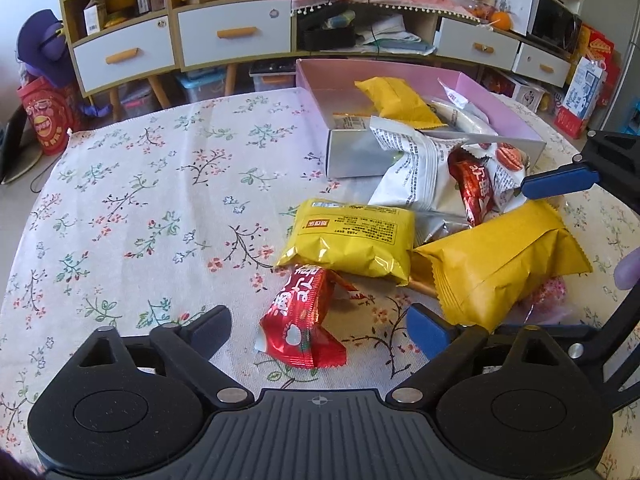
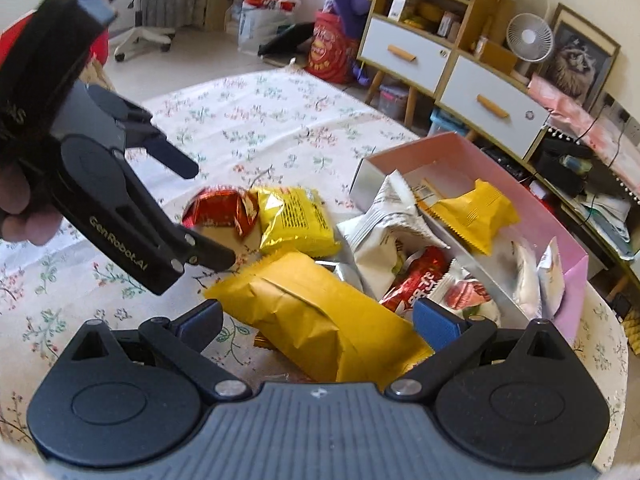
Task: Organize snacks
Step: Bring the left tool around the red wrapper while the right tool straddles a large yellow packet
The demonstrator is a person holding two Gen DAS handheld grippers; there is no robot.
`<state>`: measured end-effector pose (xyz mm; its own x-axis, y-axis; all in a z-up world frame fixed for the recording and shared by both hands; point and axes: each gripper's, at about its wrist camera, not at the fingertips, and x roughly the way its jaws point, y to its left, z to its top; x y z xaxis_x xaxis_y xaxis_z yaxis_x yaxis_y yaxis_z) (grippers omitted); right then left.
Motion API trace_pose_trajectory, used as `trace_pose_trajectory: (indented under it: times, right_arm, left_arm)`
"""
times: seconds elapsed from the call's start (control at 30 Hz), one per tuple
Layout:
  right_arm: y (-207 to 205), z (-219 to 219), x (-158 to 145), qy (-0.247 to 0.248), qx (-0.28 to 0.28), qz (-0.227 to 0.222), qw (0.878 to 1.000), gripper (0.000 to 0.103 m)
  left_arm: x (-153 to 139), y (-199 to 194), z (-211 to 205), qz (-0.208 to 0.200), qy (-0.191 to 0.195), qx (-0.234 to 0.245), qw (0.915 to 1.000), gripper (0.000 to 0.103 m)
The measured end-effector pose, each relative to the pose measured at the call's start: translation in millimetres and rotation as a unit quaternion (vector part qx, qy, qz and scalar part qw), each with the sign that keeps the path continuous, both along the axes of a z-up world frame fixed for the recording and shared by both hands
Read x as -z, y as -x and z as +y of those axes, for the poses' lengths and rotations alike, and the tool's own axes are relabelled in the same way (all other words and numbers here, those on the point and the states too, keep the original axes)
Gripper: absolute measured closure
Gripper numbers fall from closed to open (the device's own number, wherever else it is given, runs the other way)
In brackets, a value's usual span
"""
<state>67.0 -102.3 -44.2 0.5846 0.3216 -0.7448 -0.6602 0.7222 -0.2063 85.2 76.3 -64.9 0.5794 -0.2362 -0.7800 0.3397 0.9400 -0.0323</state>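
Observation:
Snack packets lie in a pile on the floral tablecloth [image 1: 140, 208] by a pink box [image 1: 492, 98]. My left gripper [image 1: 320, 326] is open over a red packet [image 1: 304, 324], which lies between its fingers; it also shows in the right wrist view [image 2: 208, 216]. My right gripper [image 2: 318, 316] is open around a large yellow packet [image 2: 316, 316], seen in the left wrist view too [image 1: 500, 264]. A glossy yellow packet [image 1: 356, 236], white packets [image 1: 416, 168] and a second red packet [image 1: 474, 188] lie between. The box [image 2: 576, 276] holds another yellow packet [image 2: 476, 208] and white packets.
A cabinet with white drawers [image 1: 236, 36] stands behind the table. A red bag [image 1: 46, 116] and plastic bins sit on the floor. A fan [image 2: 528, 36] and a framed picture [image 2: 576, 60] stand on the cabinet. The table edge [image 2: 612, 380] runs close on the right.

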Motion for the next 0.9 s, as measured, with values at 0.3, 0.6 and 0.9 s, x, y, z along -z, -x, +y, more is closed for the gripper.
trace_pose_trajectory:
  times: [0.3,0.6,0.9]
  right_arm:
    - [6.3,2.6,1.2,0.021,0.005,0.015,1.0,0.018]
    - [6.1,3.1,-9.5,-0.018,0.018,0.072,0.997,0.033]
    - [15.3,16.0,-6.7,-0.04,-0.007,0.121,0.992,0.04]
  left_arm:
    - [3.8,-0.8,-5.0,0.019,-0.022,-0.014,0.9995,0.042]
    - [-0.8,2.8,-3.8,0.038,-0.028,-0.02,0.9987,0.057]
    - [-3.7,7.7,-6.2,0.059,-0.034,-0.012,0.9976,0.058]
